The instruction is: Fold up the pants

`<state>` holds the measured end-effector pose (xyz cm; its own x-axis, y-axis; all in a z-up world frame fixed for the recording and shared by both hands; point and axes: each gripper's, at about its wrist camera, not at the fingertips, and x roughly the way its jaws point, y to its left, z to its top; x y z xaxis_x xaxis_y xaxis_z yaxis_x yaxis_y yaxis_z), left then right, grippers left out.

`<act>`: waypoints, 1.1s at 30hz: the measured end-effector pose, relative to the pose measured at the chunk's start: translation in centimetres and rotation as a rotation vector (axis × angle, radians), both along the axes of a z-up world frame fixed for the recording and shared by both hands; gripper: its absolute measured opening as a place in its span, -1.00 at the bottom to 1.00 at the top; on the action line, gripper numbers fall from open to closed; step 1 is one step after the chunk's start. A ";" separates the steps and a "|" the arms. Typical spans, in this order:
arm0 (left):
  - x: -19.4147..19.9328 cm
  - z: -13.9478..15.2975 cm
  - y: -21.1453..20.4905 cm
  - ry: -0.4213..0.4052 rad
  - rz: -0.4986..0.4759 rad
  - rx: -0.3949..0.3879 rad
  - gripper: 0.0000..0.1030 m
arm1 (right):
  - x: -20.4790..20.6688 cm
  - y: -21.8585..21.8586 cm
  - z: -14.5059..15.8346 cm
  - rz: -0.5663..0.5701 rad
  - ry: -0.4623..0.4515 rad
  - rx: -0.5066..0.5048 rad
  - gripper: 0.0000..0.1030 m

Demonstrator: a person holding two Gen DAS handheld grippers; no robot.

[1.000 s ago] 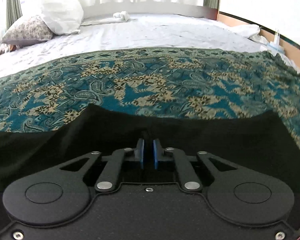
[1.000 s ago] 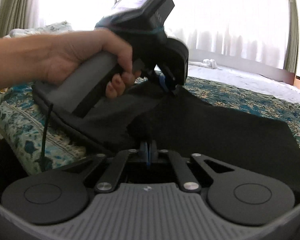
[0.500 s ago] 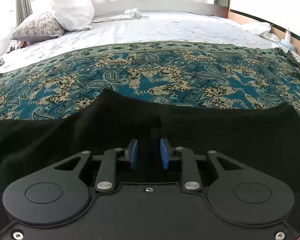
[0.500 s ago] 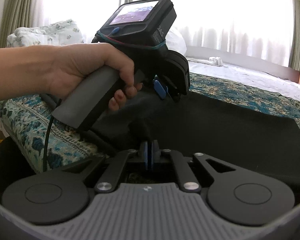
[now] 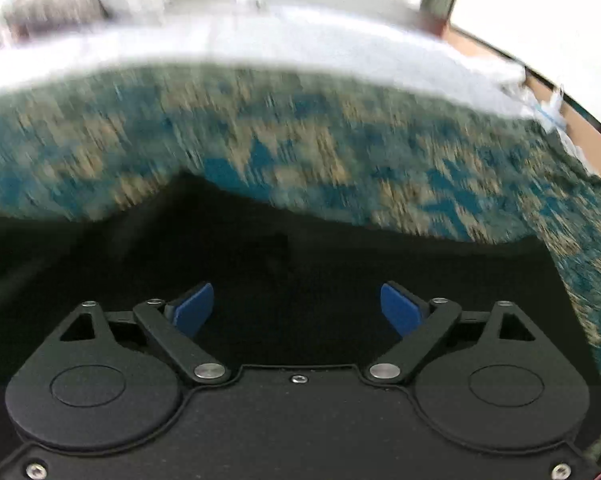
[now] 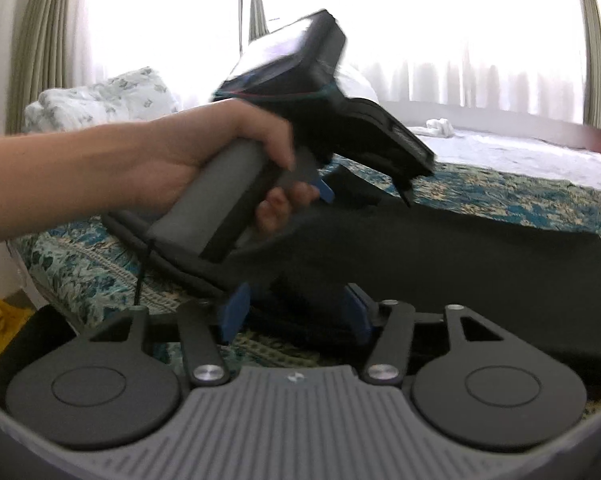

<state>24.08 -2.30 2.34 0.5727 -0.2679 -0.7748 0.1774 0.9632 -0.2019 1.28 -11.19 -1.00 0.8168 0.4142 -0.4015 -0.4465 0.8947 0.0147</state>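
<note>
My left gripper (image 5: pixel 296 308) stands wide, its blue pads (image 5: pixel 192 310) far apart with nothing between them, hovering over the black fabric pants (image 5: pixel 340 272). The pants lie spread flat on the teal and tan paisley bedspread (image 5: pixel 300 148), which covers the near part of the bed. The left wrist view is smeared with motion blur, so the white sheet (image 5: pixel 300 48) beyond the bedspread and the pillows at the head of the bed show only as soft shapes.

My right gripper (image 6: pixel 294 314) is also open, its blue pads (image 6: pixel 234 312) parted either side of the thick near edge of the pants (image 6: pixel 440 264); I cannot tell whether either pad touches the cloth. From this side the pants (image 6: pixel 440 264) show as a broad dark panel lying across the bedspread (image 6: pixel 520 196), with a rolled or folded edge running toward the bed's near corner.

Above the pants, my left hand (image 6: pixel 204 160) grips the grey handle of the left gripper (image 6: pixel 364 196), which tilts down toward the cloth, its tips just above the raised fold. Sheer white curtains (image 6: pixel 460 40) hang behind the bed.
</note>
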 end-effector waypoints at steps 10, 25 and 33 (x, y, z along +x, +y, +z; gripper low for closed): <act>0.9 -0.1 -1.5 0.020 -0.022 0.107 0.14 | 1.8 2.2 -0.7 -0.119 0.026 0.007 0.07; -0.7 1.5 1.2 -0.111 0.023 0.154 -0.87 | 1.9 3.5 0.5 -0.133 0.004 0.089 -0.70; -0.3 0.0 2.6 -0.082 0.047 0.121 -0.84 | 2.1 4.8 -0.7 -0.122 0.027 0.057 -0.69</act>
